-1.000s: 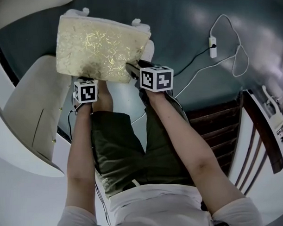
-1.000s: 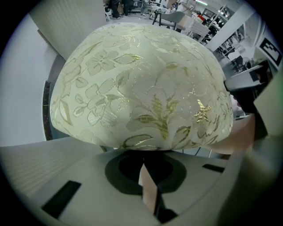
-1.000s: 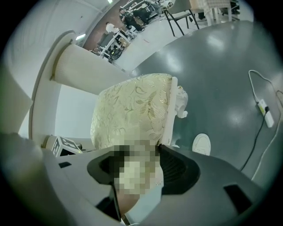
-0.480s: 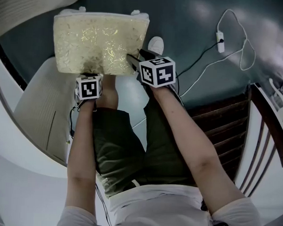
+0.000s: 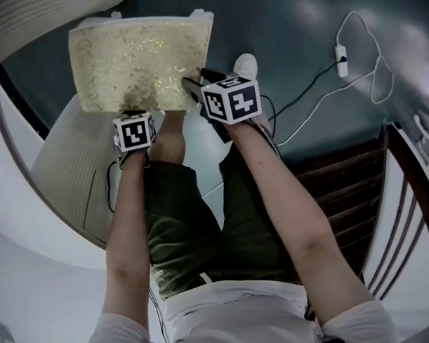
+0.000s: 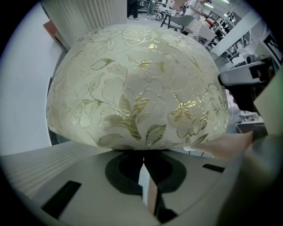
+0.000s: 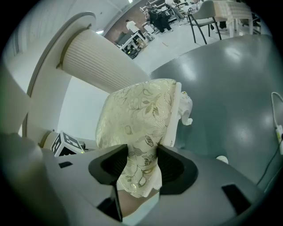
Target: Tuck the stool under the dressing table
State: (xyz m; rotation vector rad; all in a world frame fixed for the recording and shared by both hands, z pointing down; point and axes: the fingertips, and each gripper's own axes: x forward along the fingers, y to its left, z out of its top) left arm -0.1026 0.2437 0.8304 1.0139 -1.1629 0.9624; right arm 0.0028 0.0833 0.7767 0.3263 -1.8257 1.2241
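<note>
Right now the stool (image 5: 137, 59), topped with a cream cushion patterned in gold leaves, stands on the dark green floor (image 5: 289, 36) straight ahead of the person's legs. Its left side is close to a white ribbed unit (image 5: 67, 155). Both arms reach down to the cushion's near edge.

The right tongs (image 7: 140, 163) come in at a slant on the near right corner. Their jaws have just been closing, and the padded edge of the cushion sits between them, with the fabric filling the gap and touching both pads.

The left tongs (image 6: 143, 152) point straight down further left along that same edge. Their jaws are pressed together with nothing between them, and the tips sit right at the cushion's rim.

A white shoe (image 5: 245, 65) rests on the floor just right of the stool, and a white cable (image 5: 343, 52) trails well off to the right.
</note>
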